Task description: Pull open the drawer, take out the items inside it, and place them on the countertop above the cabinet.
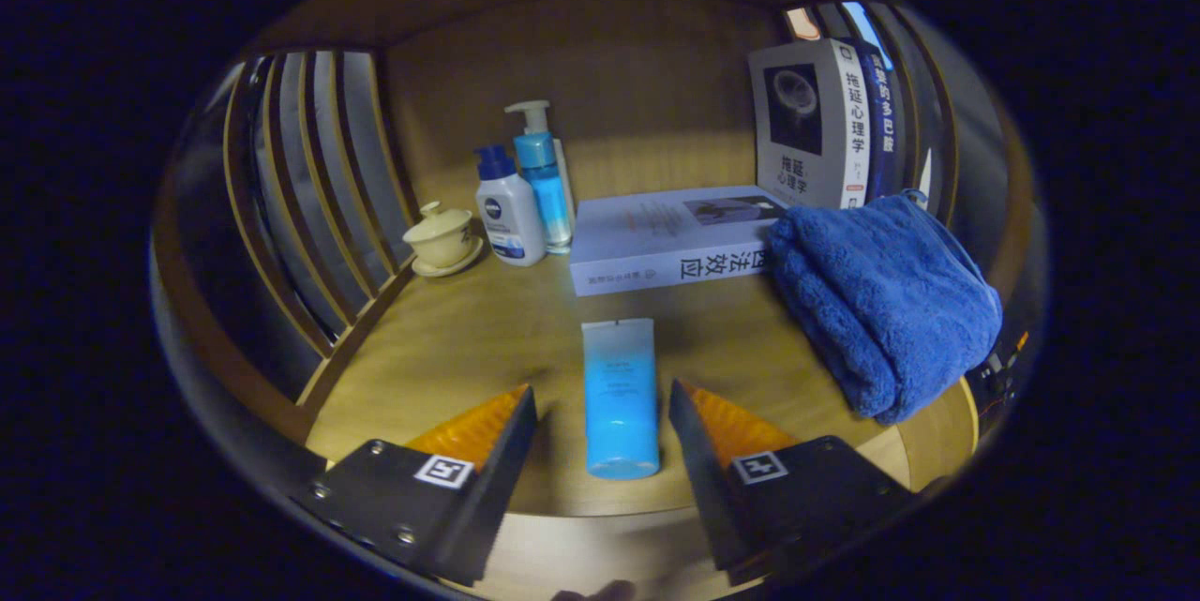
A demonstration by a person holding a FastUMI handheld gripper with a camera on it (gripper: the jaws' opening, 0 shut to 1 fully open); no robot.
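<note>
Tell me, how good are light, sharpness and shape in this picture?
Gripper view: dim warm light; fisheye bends the side slats; the tube between the open claw fingers is fairly sharp, as are the lying book and towel; no strong glare.

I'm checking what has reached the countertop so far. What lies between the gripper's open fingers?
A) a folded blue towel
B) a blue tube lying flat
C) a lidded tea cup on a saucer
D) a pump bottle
B: the blue tube lies flat on the countertop between the fingers of the open gripper, which do not touch it; the blue towel sits off to the side, beyond them.
</note>
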